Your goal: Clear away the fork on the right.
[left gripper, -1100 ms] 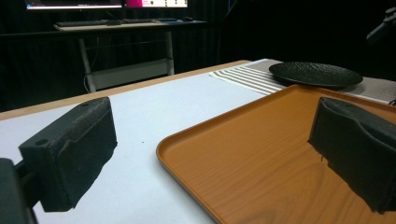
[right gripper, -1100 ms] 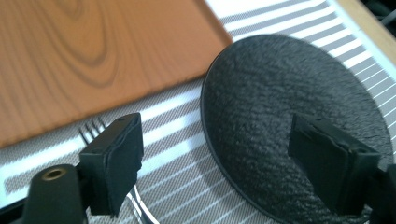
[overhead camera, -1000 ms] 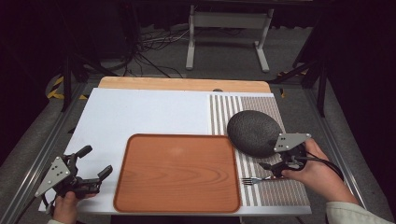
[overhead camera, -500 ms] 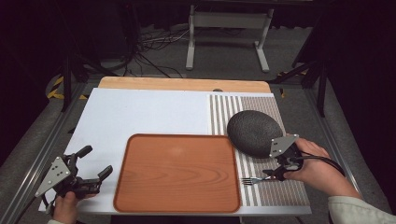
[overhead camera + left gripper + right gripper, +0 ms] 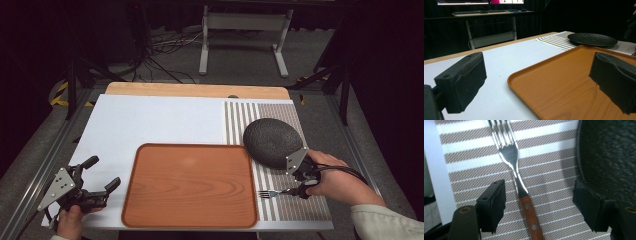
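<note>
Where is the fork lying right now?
In the high view the fork lies on the striped placemat at the table's near right, just right of the wooden tray and in front of the black plate, between the right gripper's fingers.

- Fork [image 5: 510, 155]: polished, glossy metal head; wooden handle with metal rivets.
- Plate [image 5: 274, 142]: black, matt, rough pebbled surface.
- Tray [image 5: 190, 185]: smooth wood-grain finish, slight sheen.
- Placemat [image 5: 544, 180]: woven, striped, matt.

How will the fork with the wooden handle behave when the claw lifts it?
The fork is probably stiff: metal head, riveted wooden handle. It lies flat on the striped mat, so it should not roll. The polished neck may slip; the handle between the right claw jaws looks grippier.
</note>
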